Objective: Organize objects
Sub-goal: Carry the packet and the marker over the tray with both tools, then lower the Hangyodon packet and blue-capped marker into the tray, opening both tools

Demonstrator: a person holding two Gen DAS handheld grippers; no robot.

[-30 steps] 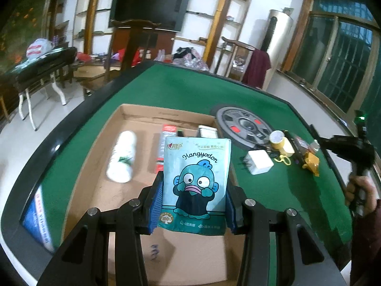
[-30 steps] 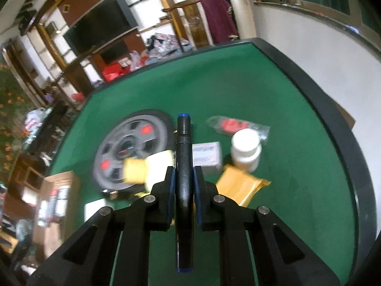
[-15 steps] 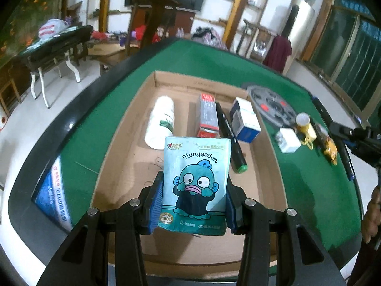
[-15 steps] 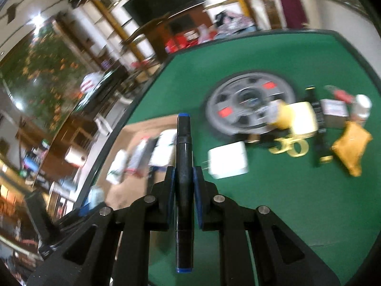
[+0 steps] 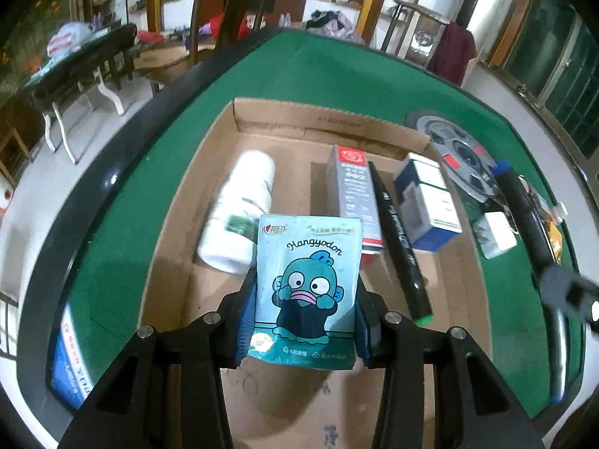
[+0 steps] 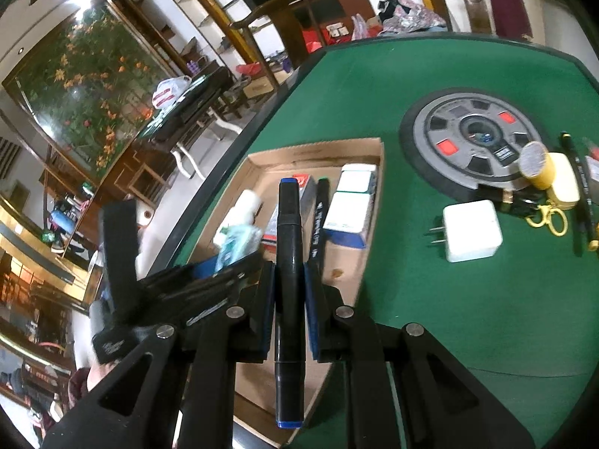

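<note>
My left gripper (image 5: 304, 299) is shut on a teal Hangyodon tissue pack (image 5: 309, 280) and holds it above the near part of a shallow cardboard box (image 5: 329, 119). In the box lie a white bottle (image 5: 243, 209), a grey-red carton (image 5: 352, 191), a black marker with a green cap (image 5: 400, 243) and a blue-white box (image 5: 426, 202). My right gripper (image 6: 288, 280) is shut on a black marker with blue ends (image 6: 288, 262), over the box's near right edge (image 6: 374, 187). That marker also shows in the left wrist view (image 5: 524, 209).
On the green table right of the box lie a grey round disc (image 6: 475, 138), a white charger plug (image 6: 471, 230), a yellow tape roll (image 6: 539, 164), yellow scissors (image 6: 550, 219) and a black pen (image 6: 578, 183). The table's black rim (image 5: 112, 172) runs along the left.
The left gripper has drawn closer to the box with the tissue pack. The right gripper has swung left from the loose items toward the box, still holding the marker.
</note>
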